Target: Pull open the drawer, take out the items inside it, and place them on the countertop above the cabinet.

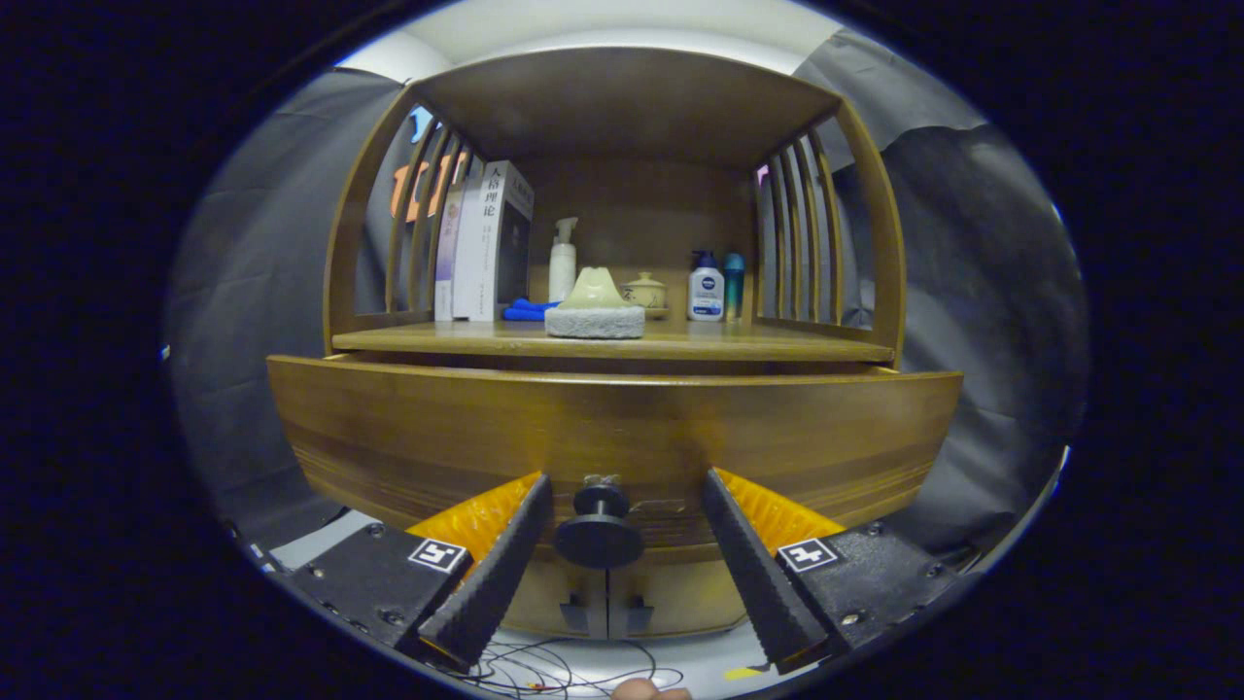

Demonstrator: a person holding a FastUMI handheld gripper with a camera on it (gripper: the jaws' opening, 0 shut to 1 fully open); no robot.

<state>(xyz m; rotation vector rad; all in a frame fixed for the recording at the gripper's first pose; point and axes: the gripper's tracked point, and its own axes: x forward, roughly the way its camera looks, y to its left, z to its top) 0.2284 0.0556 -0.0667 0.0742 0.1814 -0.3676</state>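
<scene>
Gripper view
Gripper (622, 501): fingers spread wide, one on each side of the drawer knob, touching nothing.
Left finger (496, 574): black, ridged pad, orange body behind it, near left of the knob and apart from it.
Right finger (753, 564): same build, near right of the knob, also apart from it.
Drawer knob (598, 530): round and black, on a short stem, standing out from the drawer front, between the two fingers.
Drawer (612, 437): broad wooden front just ahead of the fingers, under the countertop; its top edge stands slightly forward of the cabinet, so it looks a little way out. What lies inside is hidden.
Countertop (680, 340): wooden shelf above the drawer, flanked by slatted sides and roofed by a wooden top.
Sponge (595, 313): pale green top on a grey base, at the near middle of the countertop.
Blue cloth (528, 310): just left of the sponge, a little farther back.
Books (491, 243): upright at the far left.
White pump bottle (562, 261): at the back, behind the sponge.
Small lidded pot (645, 292): far, right of the sponge.
Two bottles (707, 289): a white one with a blue cap and a teal one, far right.
Wires (544, 671): thin loops on the light floor below the fingers.
</scene>
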